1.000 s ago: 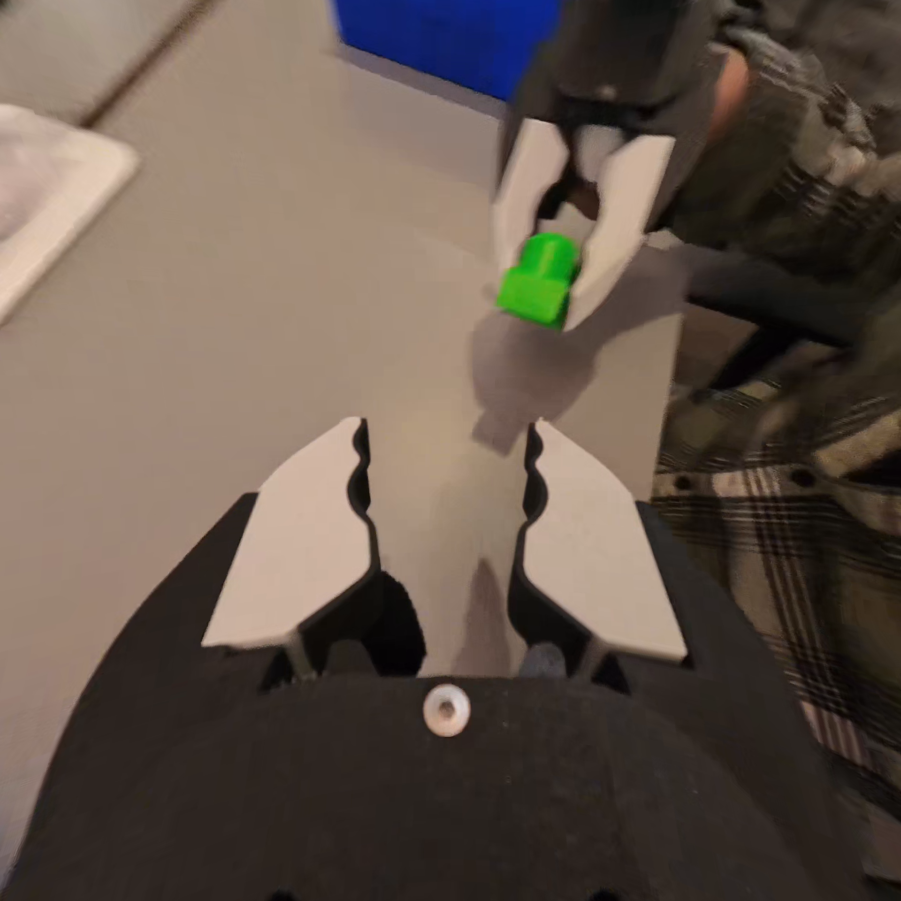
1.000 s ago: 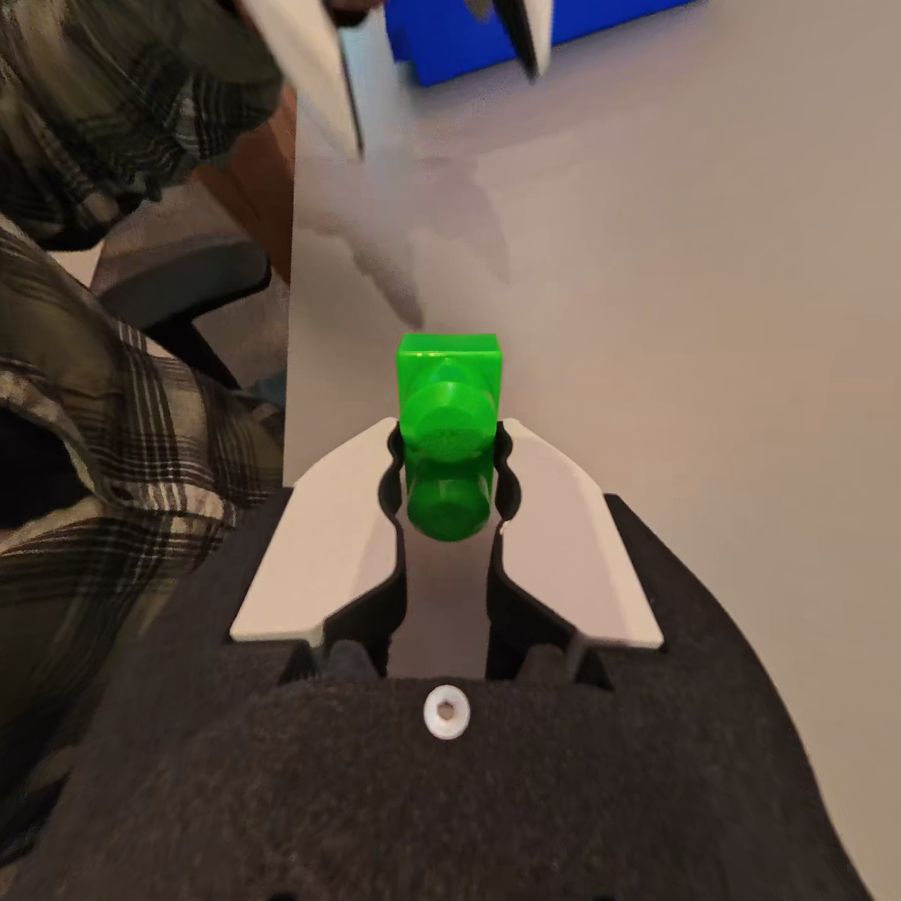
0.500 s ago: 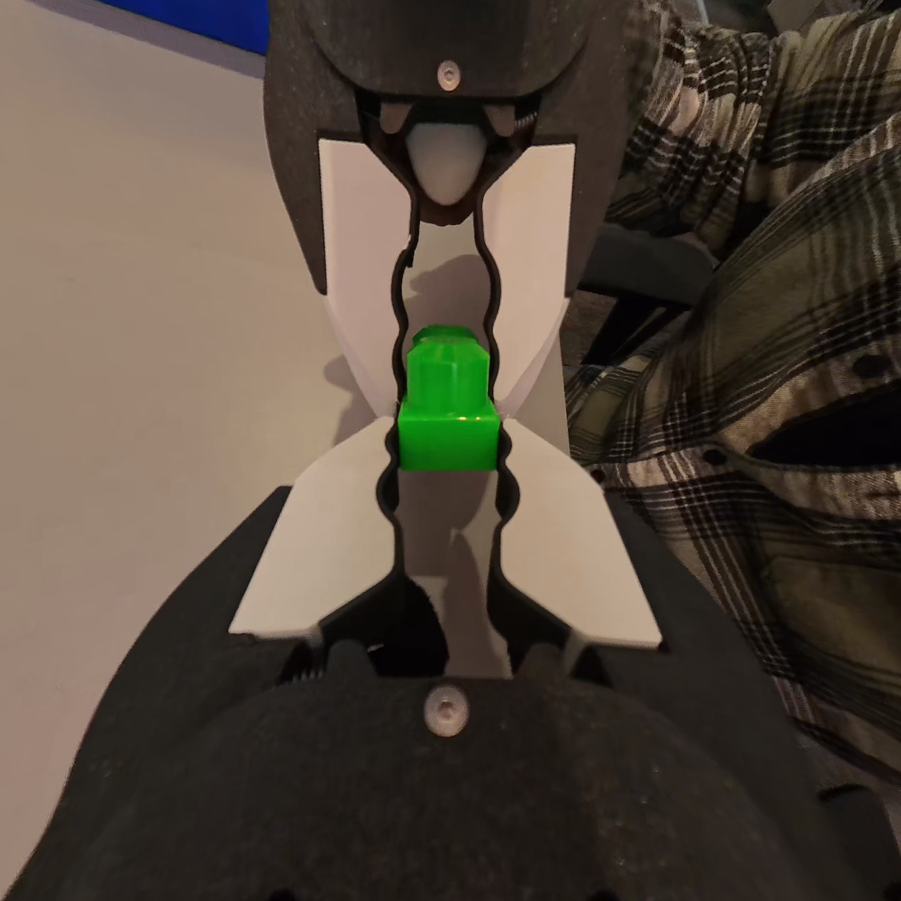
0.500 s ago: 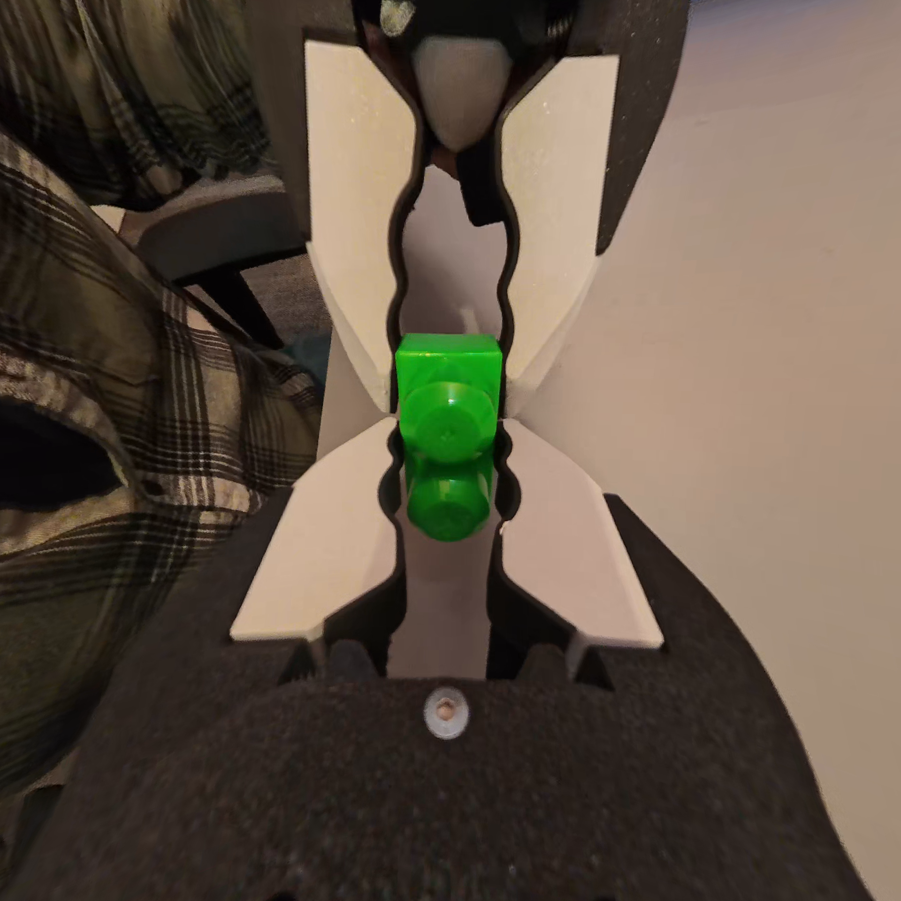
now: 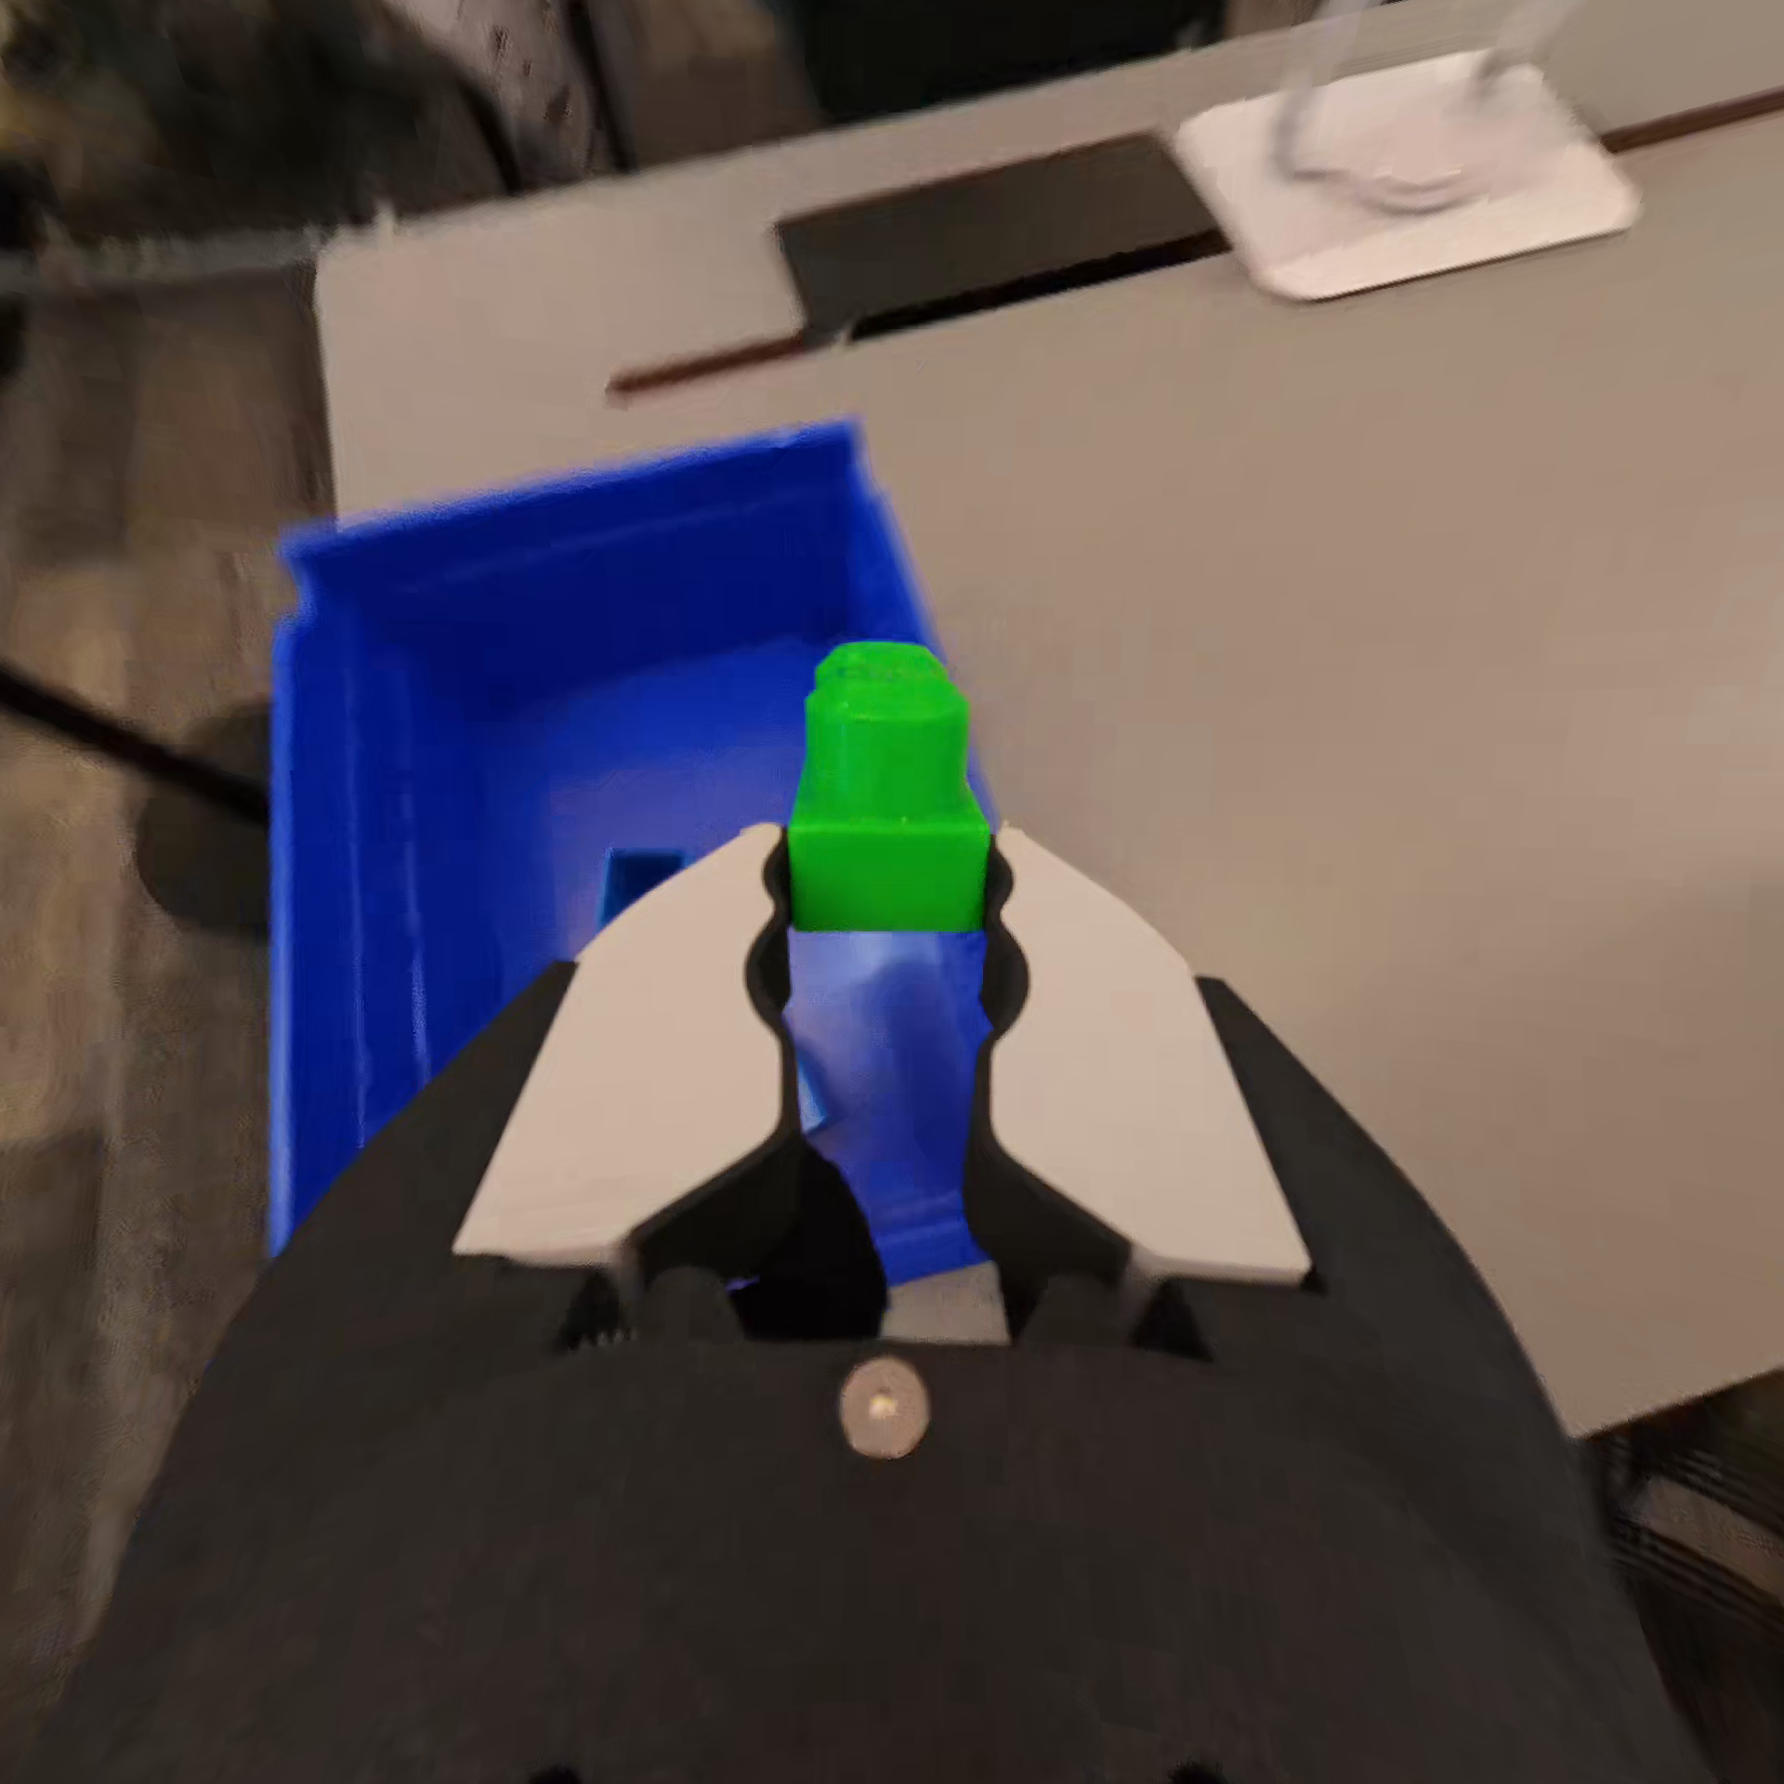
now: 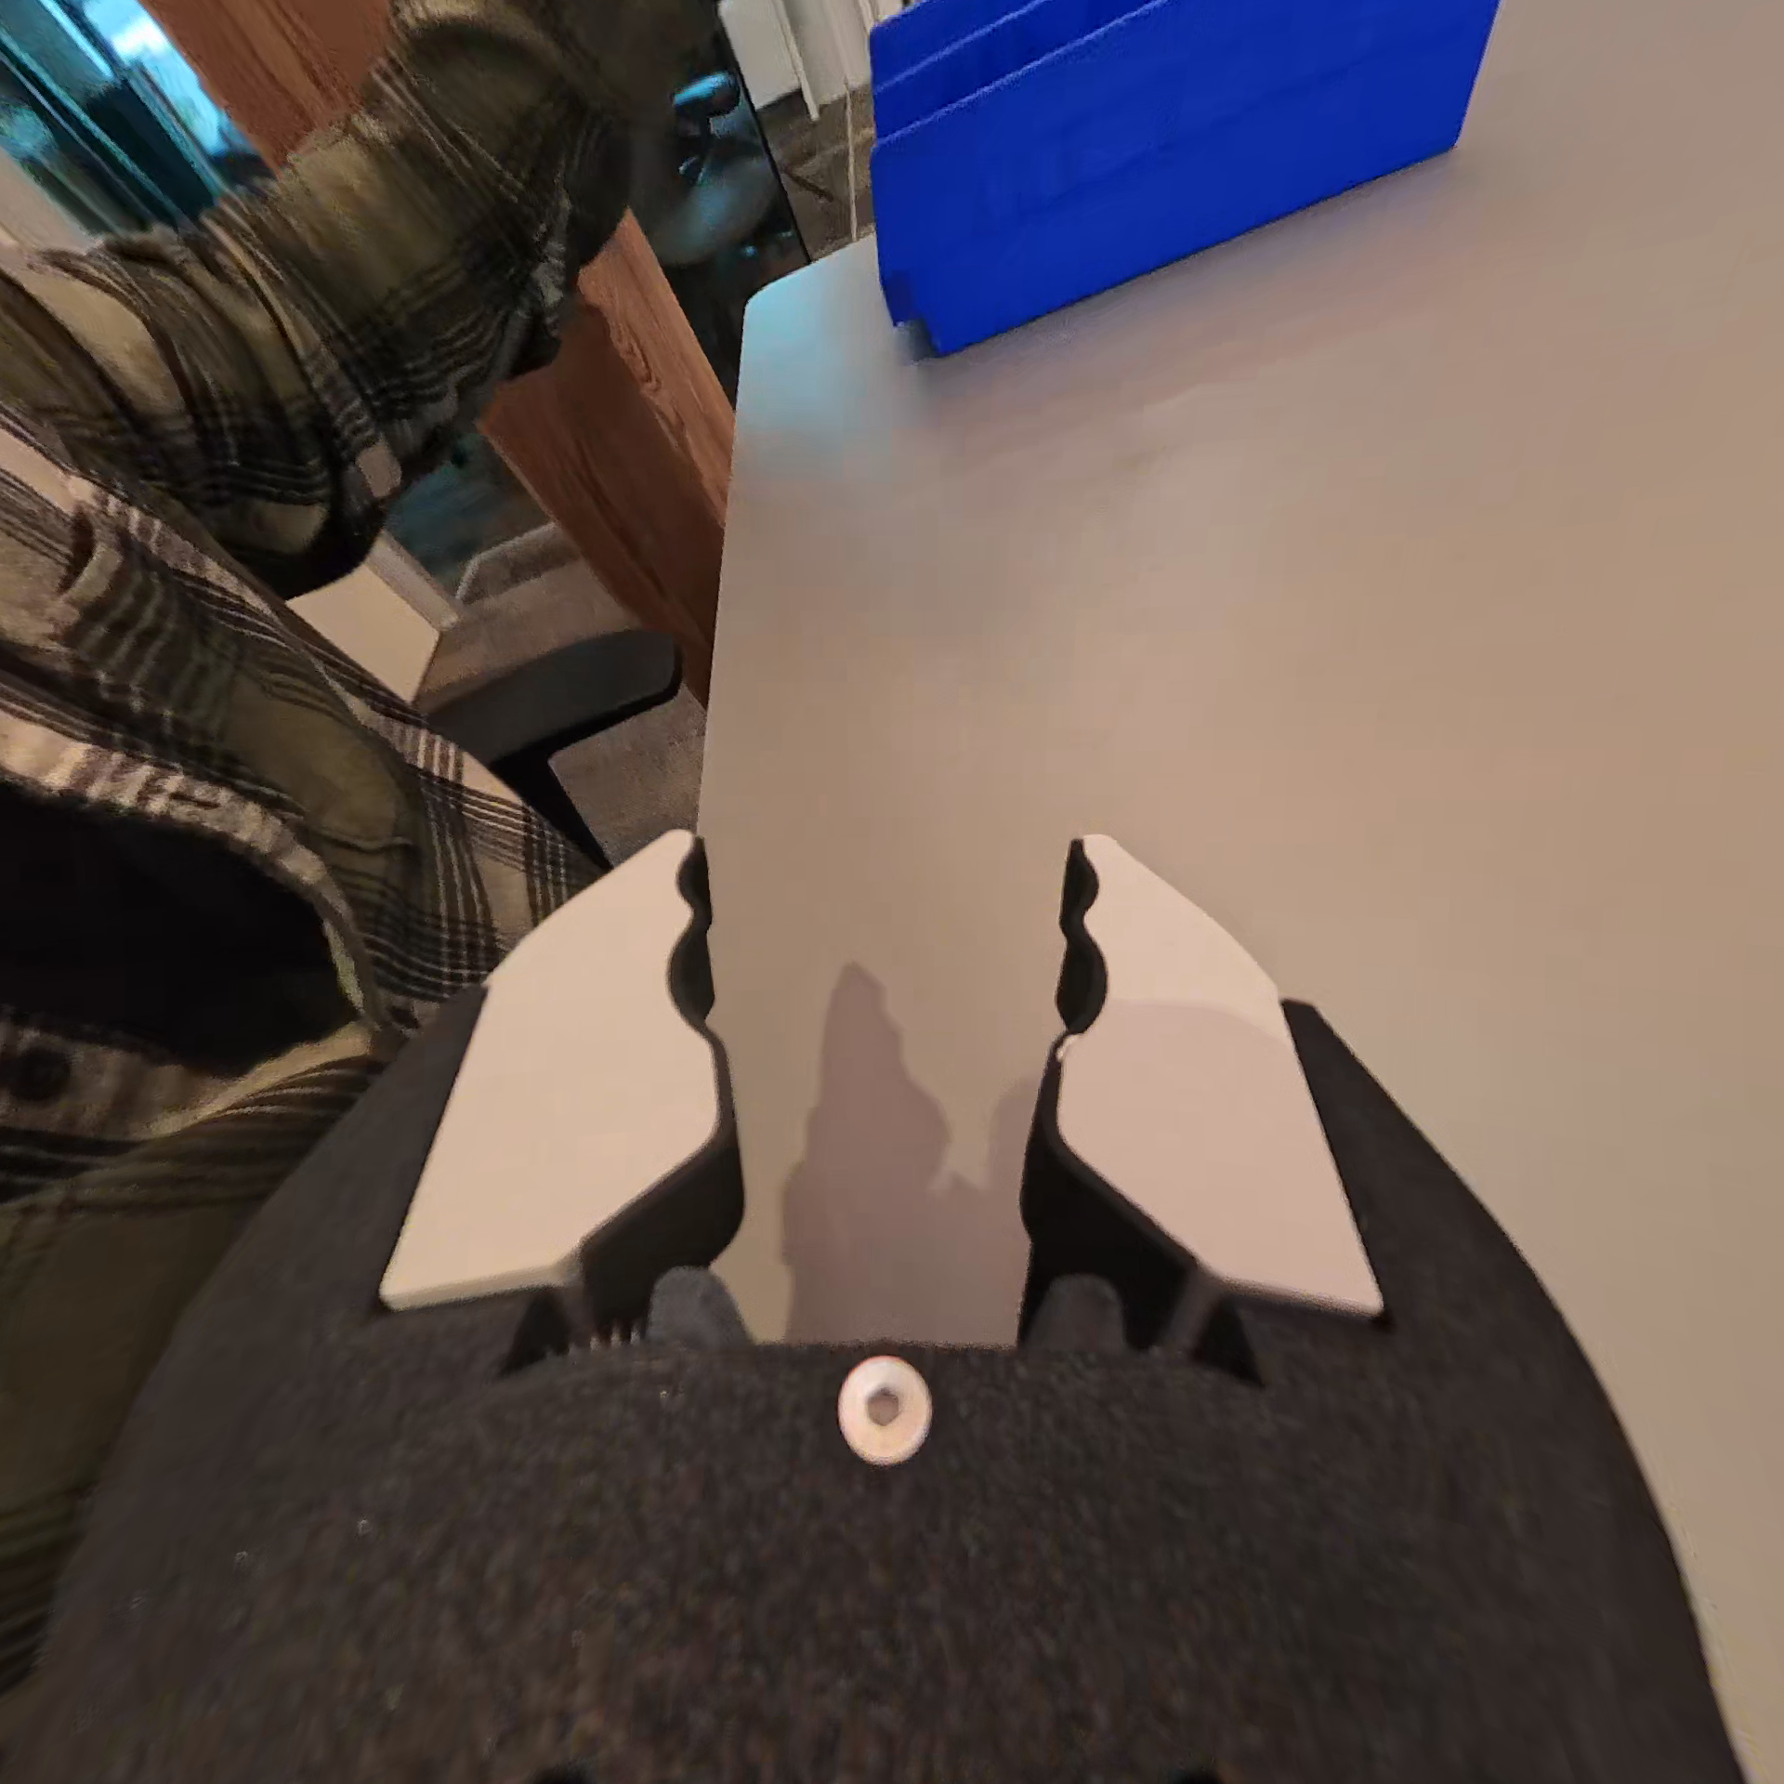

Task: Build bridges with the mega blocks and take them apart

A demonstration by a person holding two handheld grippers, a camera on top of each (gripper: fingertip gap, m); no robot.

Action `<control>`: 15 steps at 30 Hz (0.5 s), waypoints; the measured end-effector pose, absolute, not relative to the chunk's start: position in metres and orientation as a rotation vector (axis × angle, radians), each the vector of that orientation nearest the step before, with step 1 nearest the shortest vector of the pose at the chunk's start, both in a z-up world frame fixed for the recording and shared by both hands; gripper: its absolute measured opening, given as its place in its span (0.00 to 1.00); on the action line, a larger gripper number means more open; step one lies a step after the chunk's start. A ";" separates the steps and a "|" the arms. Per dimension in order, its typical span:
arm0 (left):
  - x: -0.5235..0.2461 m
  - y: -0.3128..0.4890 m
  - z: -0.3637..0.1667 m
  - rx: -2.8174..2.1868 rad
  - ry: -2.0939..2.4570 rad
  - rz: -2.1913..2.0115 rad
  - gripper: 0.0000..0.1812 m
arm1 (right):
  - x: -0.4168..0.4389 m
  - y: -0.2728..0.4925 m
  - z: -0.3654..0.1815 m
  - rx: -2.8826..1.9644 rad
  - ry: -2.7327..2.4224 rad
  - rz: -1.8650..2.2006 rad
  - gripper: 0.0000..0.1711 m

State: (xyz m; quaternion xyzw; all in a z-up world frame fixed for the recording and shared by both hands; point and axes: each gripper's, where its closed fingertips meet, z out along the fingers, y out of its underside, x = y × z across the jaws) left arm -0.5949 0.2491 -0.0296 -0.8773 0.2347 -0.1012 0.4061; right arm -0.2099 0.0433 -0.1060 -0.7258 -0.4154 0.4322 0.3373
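Note:
My left gripper (image 5: 888, 850) is shut on a green mega block (image 5: 886, 821), gripping its square base with the stud pointing away. It holds the block above the open blue bin (image 5: 463, 772). A small blue block (image 5: 632, 883) lies on the bin's floor. My right gripper (image 6: 883, 869) is open and empty over the grey table (image 6: 1351, 676). The blue bin also shows in the right wrist view (image 6: 1158, 164), far off near the table's corner.
A white stand base (image 5: 1400, 183) and a dark slot (image 5: 985, 261) sit at the table's far side. A person's plaid sleeve (image 6: 241, 483) and a chair seat (image 6: 560, 685) lie left of the table's edge in the right wrist view.
The green block passed from my right gripper to my left. My right gripper opened and drew back. My left gripper swung away with the block to above the blue bin.

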 end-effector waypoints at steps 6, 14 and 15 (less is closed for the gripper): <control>-0.629 0.263 -0.098 -2.401 0.486 -0.383 0.20 | -0.190 0.043 -0.112 -1.924 -0.973 1.117 0.43; -0.628 0.273 -0.132 -2.448 0.454 -0.398 0.21 | -0.164 0.041 -0.115 -1.994 -0.940 0.978 0.50; -0.629 0.275 -0.126 -2.429 0.444 -0.393 0.23 | -0.159 0.039 -0.115 -2.002 -0.936 0.960 0.50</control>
